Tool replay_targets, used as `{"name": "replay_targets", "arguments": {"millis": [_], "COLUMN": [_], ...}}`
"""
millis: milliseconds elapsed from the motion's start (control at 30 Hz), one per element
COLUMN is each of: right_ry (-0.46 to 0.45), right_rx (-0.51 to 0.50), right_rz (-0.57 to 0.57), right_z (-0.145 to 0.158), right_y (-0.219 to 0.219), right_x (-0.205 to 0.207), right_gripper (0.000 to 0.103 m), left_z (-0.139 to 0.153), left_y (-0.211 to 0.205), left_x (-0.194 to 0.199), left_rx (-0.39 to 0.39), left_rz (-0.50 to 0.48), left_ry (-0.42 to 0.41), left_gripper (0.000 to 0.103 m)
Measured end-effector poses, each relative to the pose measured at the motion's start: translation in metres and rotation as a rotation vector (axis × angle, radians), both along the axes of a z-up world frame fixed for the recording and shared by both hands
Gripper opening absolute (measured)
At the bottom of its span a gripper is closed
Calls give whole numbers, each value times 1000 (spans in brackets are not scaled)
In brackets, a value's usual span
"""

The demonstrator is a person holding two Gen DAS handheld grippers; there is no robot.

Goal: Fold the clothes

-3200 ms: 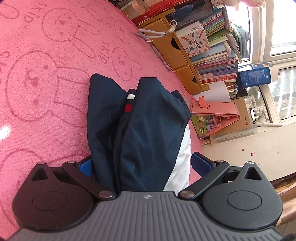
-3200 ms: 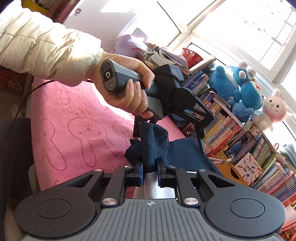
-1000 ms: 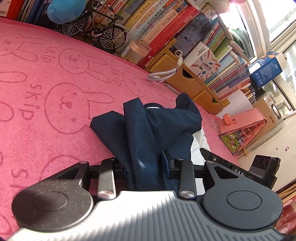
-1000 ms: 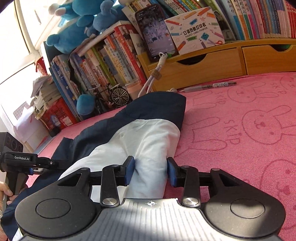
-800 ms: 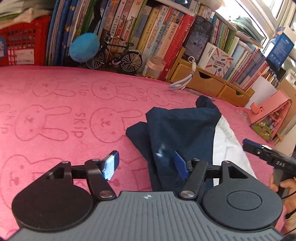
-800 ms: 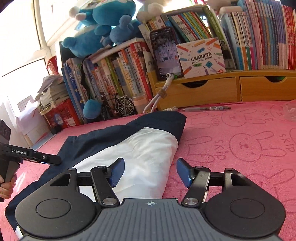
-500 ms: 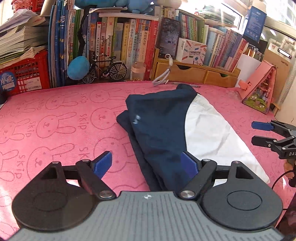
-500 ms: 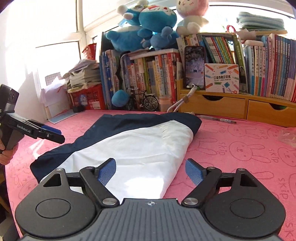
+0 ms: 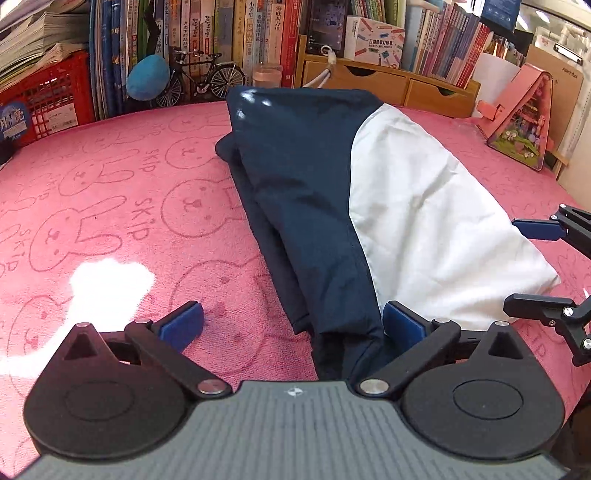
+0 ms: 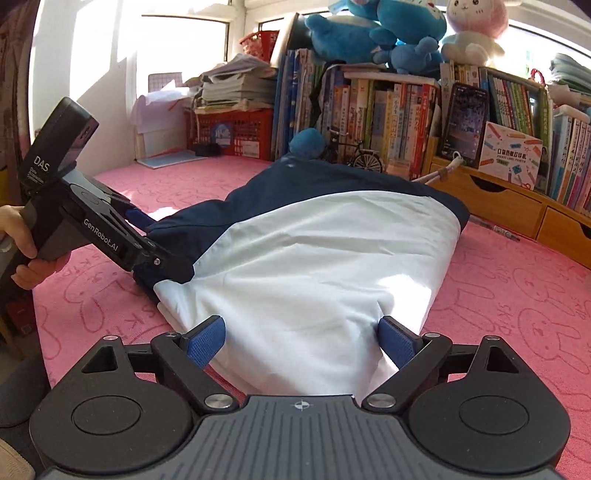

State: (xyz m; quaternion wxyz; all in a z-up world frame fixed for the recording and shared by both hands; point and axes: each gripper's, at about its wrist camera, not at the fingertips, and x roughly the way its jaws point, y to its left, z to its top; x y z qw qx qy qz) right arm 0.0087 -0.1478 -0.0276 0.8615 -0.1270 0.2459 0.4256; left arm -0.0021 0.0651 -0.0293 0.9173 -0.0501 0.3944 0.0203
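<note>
We find the navy-and-white fabric garment point(image 9: 332, 192) lying folded lengthwise on the pink rabbit-print towelling cover point(image 9: 110, 206) of the counter, its far end close to the wooden drawer unit point(image 9: 388, 79) at the back. The navy panel lies on the left in the left wrist view, the white panel on the right.

The left hand-held gripper point(image 9: 291, 326) is released, its blue pads wide apart. The left pad rests over bare pink cover; the right pad sits at the seam between navy and white, with the near navy edge between the two pads. We cannot tell whether either pad touches the cloth.

The right hand-held gripper point(image 10: 301, 341) is likewise released, jaws spread to either side of the near white end of the garment. The cloth fills the gap, but nothing is clamped. In the left wrist view the same gripper point(image 9: 535, 266) shows at the right edge, beside the white corner.

In the right wrist view the left tool point(image 10: 162, 240) enters from the left, held by a person's hand point(image 10: 22, 243), its fingers at the navy edge.

Behind the garment stand a row of upright books point(image 10: 388, 107), a small model bicycle point(image 9: 207, 75), a red plastic crate point(image 9: 40, 103) and blue plush toys point(image 10: 369, 33) on top of the books
</note>
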Motion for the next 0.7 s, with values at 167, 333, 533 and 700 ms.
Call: {"name": "replay_targets", "arguments": {"millis": [167,333,533,700], "right_ry": [10,28,95,62], "right_rx": [35,-28,-48,-89], "right_rz": [2,-53,-107,-99], "right_z": [6,-8,-22,-18], "right_y": [-13,-23,-30,-29], "right_x": [-5,-2,7,1], "right_gripper": [90,90,93,94], "left_z": [-1,-3,-5,-5], "left_y": [-5,-7,-6,-8], "left_x": [-6,-6,-9,-10], "left_rx": [43,52,55,55], "left_rz": [6,11,10,23], "left_ry": [-5,-13,-36,-35], "left_gripper": [103,103,103,103]}}
